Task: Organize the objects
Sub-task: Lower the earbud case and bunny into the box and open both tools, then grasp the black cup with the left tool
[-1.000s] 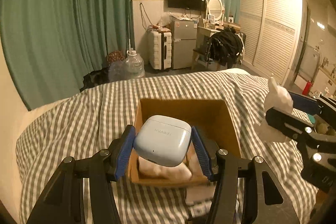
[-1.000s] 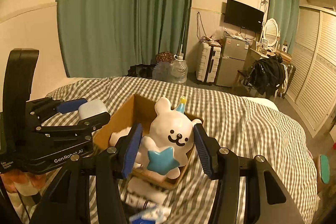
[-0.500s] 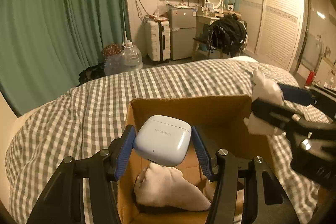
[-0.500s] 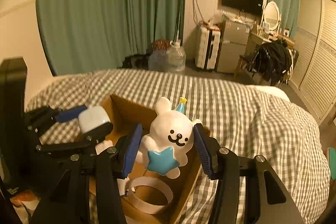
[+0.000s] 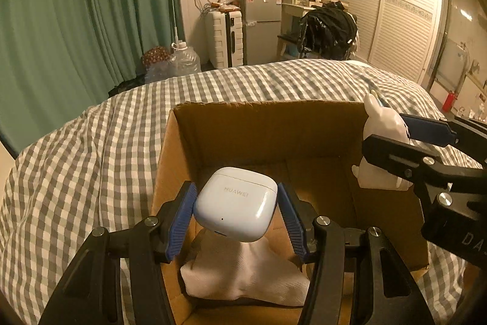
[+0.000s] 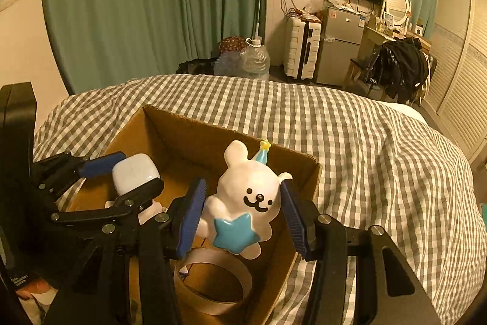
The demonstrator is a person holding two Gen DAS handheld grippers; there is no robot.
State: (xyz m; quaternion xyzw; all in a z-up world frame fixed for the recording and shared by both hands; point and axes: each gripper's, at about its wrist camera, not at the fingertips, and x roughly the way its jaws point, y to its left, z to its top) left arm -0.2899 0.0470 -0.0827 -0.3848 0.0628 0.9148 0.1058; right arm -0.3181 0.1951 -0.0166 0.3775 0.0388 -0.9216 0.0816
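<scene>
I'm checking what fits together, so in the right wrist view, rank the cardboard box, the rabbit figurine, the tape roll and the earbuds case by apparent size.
Largest to smallest as they look:
1. Brown cardboard box
2. White rabbit figurine with blue star and beige tape roll: look alike, and the roll is partly hidden, so unranked
3. Pale blue earbuds case, though it sits farther from the camera.

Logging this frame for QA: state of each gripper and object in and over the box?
left gripper: shut on earbud case
earbud case: lid closed, held over the box
right gripper: shut on bunny figurine
bunny figurine: upright, held over the box
cardboard box: open-topped, on the bed
tape roll: flat in box
white cloth: crumpled in box
</scene>
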